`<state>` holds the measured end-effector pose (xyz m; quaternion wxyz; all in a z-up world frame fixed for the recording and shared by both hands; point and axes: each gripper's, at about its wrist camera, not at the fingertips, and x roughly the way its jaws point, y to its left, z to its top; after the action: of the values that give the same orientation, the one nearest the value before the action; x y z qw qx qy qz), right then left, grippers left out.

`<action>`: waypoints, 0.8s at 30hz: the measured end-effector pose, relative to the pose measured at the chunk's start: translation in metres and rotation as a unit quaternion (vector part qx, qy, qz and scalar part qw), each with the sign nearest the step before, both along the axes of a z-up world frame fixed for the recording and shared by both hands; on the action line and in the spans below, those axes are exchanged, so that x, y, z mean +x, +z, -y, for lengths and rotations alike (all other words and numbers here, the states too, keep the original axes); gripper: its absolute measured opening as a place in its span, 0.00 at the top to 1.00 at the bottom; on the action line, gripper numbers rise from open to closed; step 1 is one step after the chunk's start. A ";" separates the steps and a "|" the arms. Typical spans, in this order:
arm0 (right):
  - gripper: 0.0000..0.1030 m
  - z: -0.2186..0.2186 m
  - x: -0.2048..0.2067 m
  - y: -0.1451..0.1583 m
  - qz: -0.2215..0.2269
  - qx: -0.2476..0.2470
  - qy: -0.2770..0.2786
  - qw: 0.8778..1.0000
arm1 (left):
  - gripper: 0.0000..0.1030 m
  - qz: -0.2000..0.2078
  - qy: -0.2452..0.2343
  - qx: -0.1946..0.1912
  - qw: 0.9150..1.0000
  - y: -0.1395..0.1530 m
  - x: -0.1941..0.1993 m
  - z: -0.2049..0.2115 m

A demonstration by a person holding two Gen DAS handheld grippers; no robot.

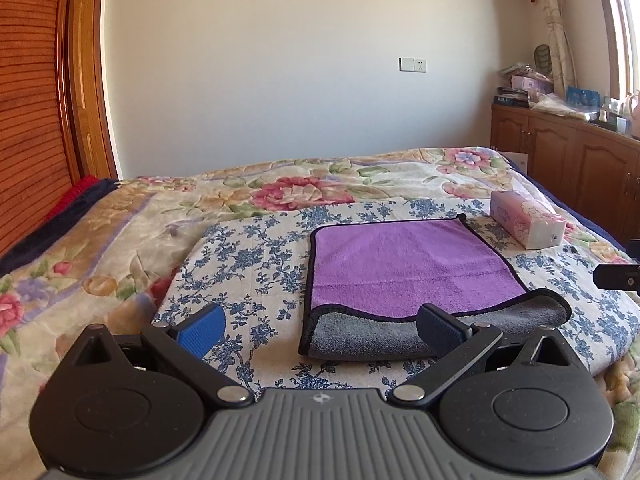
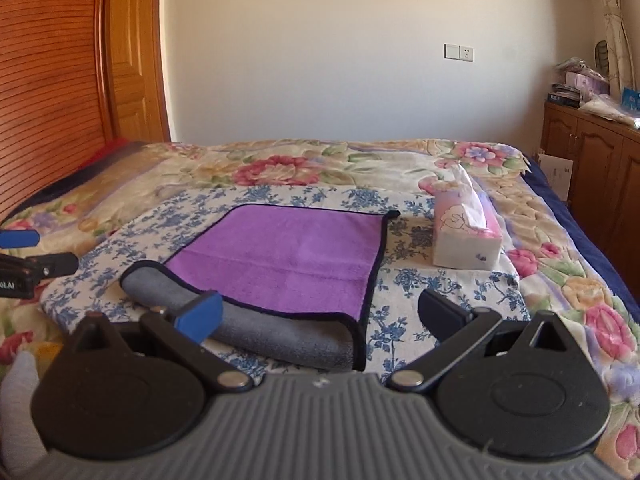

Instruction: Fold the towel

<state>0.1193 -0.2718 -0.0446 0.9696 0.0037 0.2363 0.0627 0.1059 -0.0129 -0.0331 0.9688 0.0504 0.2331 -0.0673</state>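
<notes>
Hovering both grippers, left (image 1: 320, 330) and right (image 2: 320, 316), jaws spread and empty, flanking purple-and-grey black-edged microfibre towel (image 1: 404, 264) near hem, likely for corner pinches

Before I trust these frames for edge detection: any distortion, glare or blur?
Left wrist view: strong fisheye bending of the door frame; sunlit window blown out; towel sharp. Right wrist view: same barrel bending, soft blur at the left edge near the left gripper; towel evenly lit.
</notes>
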 end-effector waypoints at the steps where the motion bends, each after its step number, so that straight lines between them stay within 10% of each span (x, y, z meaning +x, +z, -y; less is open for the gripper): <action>1: 0.00 0.001 0.002 0.000 -0.002 0.003 -0.003 1.000 | 0.00 -0.002 0.001 0.000 1.000 -0.001 0.002 0.000; 24: 0.00 0.007 0.053 -0.023 -0.056 0.021 -0.005 0.998 | 0.00 -0.022 0.011 -0.021 0.999 -0.020 0.053 -0.005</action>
<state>0.1722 -0.2790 -0.0676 0.9548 0.0283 0.2893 0.0627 0.1588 -0.0078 -0.0532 0.9649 0.0264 0.2536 -0.0627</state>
